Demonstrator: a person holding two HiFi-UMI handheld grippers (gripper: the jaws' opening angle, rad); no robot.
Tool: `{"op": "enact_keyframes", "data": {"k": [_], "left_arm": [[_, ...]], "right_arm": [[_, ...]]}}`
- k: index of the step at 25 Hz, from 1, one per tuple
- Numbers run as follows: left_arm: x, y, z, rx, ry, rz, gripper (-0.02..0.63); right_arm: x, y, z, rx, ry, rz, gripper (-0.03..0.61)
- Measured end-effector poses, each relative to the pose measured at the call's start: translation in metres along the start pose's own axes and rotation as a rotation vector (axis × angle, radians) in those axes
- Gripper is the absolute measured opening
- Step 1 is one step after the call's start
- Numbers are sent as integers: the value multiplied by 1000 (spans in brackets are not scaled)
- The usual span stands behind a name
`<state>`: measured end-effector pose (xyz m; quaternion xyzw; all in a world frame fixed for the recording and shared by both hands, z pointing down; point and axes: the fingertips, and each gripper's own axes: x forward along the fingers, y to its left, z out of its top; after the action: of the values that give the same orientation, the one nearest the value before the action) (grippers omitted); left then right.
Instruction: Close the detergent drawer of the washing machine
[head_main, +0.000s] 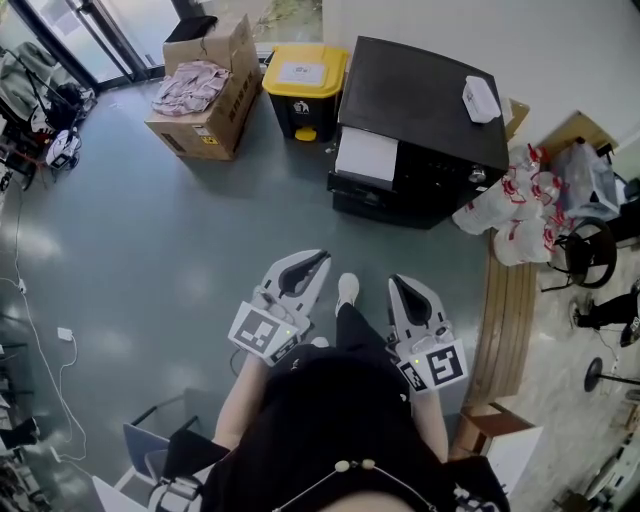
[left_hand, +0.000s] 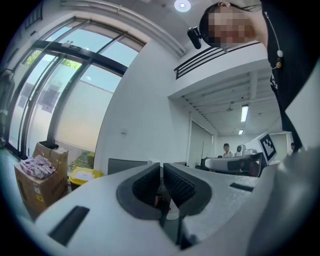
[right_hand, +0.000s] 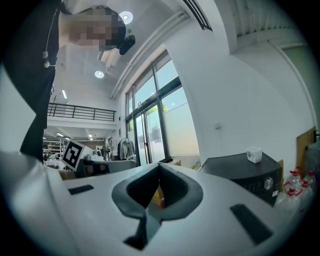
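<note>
L gripper (head_main: 318, 262): jaws together, nothing btw them.
R gripper (head_main: 398, 285): jaws together, empty.
Washing machine (head_main: 420, 100): black, by wall, well apart from both grippers.
Drawer (head_main: 366, 155): white, sticks out of machine front.

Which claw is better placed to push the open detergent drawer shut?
Probably the left claw: it angles toward the white drawer and sits nearer; the right claw is farther back. Both are shut.
</note>
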<state>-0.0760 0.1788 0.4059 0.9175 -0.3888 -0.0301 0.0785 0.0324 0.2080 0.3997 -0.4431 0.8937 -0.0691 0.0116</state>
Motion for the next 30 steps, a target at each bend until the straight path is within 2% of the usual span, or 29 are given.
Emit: {"op": "enact_keyframes", "data": {"k": [5, 8, 16, 24, 27, 30], "left_arm": [[40, 30, -3, -61, 30, 22, 9], [67, 46, -10, -150, 41, 18, 80], [123, 96, -39, -350, 71, 113, 87], [142, 151, -94, -705, 114, 262, 154], [147, 171, -116, -842, 142, 327, 237], [153, 188, -143, -973, 173, 385, 262]], "right_arm": [[30, -38, 7, 10, 4, -3, 5], [48, -61, 8, 9, 12, 3, 5], [89, -116, 6, 1, 39, 41, 5], [127, -144, -28, -41, 147, 121, 5], [141, -146, -49, -108, 226, 156, 5], [155, -149, -69, -125, 285, 196, 17]]}}
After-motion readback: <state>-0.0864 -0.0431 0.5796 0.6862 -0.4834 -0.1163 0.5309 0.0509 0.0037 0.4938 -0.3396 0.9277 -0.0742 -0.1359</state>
